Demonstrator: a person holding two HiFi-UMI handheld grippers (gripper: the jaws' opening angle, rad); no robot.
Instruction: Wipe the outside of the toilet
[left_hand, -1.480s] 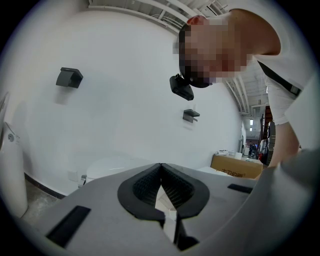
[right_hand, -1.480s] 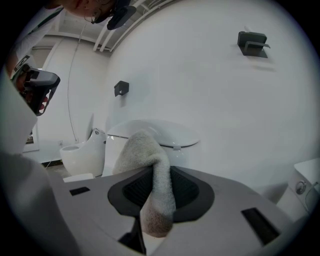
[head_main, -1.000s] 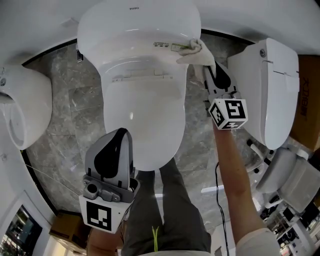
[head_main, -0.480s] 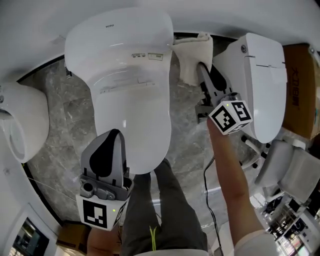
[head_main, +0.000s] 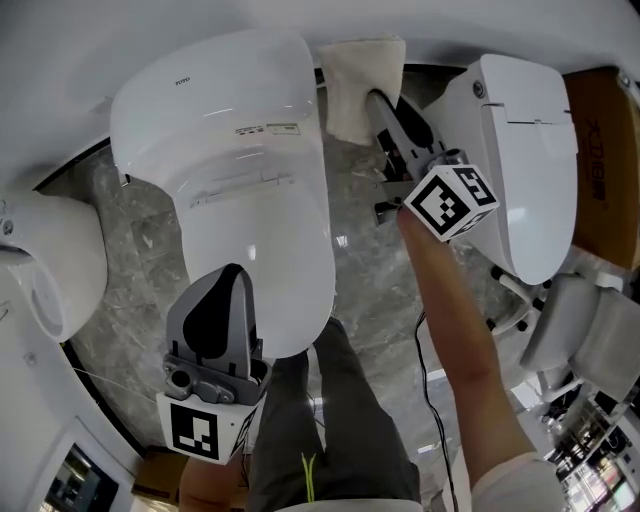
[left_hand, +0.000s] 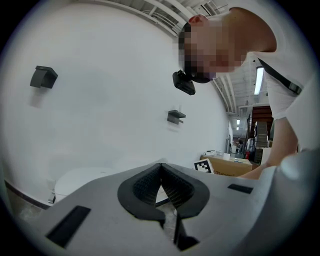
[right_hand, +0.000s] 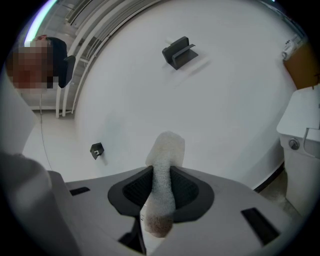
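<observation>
A white toilet (head_main: 235, 170) with its lid down fills the middle of the head view. My right gripper (head_main: 378, 100) is shut on a white cloth (head_main: 360, 85), which hangs beside the toilet tank's right side, between it and the neighbouring toilet. In the right gripper view the cloth (right_hand: 162, 190) stands pinched between the jaws of the right gripper (right_hand: 161, 192), with a white wall behind. My left gripper (head_main: 222, 310) hovers low over the front of the lid, jaws shut and empty; in its own view the left gripper (left_hand: 161, 185) points at a white wall.
A second white toilet (head_main: 520, 150) stands at the right, close to my right gripper. Another white fixture (head_main: 45, 270) sits at the left. The floor (head_main: 130, 250) is grey marble tile. A brown cardboard box (head_main: 605, 150) is at the far right. A person's legs (head_main: 330, 430) stand below the bowl.
My right gripper has carried the cloth off the tank top, rightward and back, into the gap beside the tank. The left gripper has stayed in place.
</observation>
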